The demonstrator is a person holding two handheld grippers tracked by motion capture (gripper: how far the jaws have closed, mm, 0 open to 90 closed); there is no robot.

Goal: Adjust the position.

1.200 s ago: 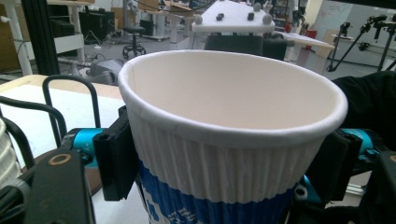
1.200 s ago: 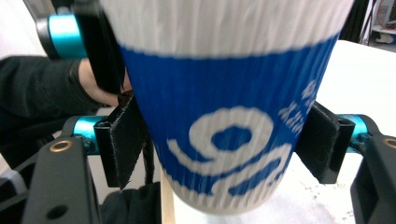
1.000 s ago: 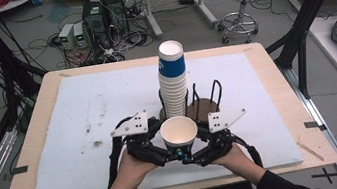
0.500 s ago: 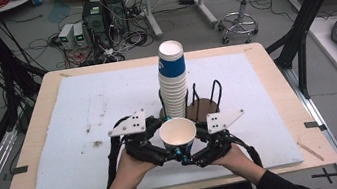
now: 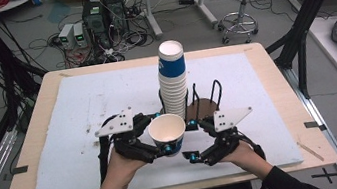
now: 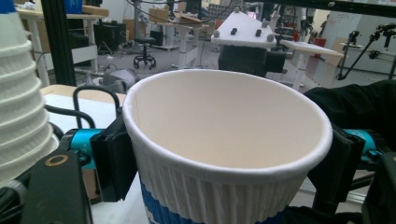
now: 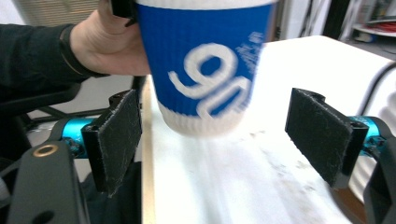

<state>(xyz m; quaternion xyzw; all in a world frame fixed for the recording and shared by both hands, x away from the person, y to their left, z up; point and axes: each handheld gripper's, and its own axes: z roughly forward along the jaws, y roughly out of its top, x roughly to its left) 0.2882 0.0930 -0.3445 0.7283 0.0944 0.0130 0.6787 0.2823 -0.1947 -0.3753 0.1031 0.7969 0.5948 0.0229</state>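
Starting at the left, the left gripper [image 5: 162, 148] is clamped on the paper cup [image 5: 168, 134], holding it upright above the near part of the white mat [image 5: 84, 117]. From the left gripper view, its two black pads press against the ribbed wall just below the rim, one on each side, jaws partly closed to the cup's width. The cup [image 6: 224, 154] is open at the top, white inside, with a blue band lower down. The person's left hand [image 5: 119, 170] wraps the gripper body from below.

Moving to the middle: right behind the held cup stands the tall stack of cups [image 5: 173, 81], white ribbed with a blue one on top, sitting in a black wire holder [image 5: 207, 99] on the mat. The held cup is just in front of that stack, close but apart from it.

Over to the right now: the right gripper [image 5: 193, 154] has just been opening its jaws, and they stand wide. In the right gripper view the blue cup [image 7: 205, 70] hangs between the two pads [image 7: 116, 140] with clear gaps on both sides, nothing gripped. The right hand [image 5: 246, 153] holds its gripper low near the mat's front edge, angled toward the cup.
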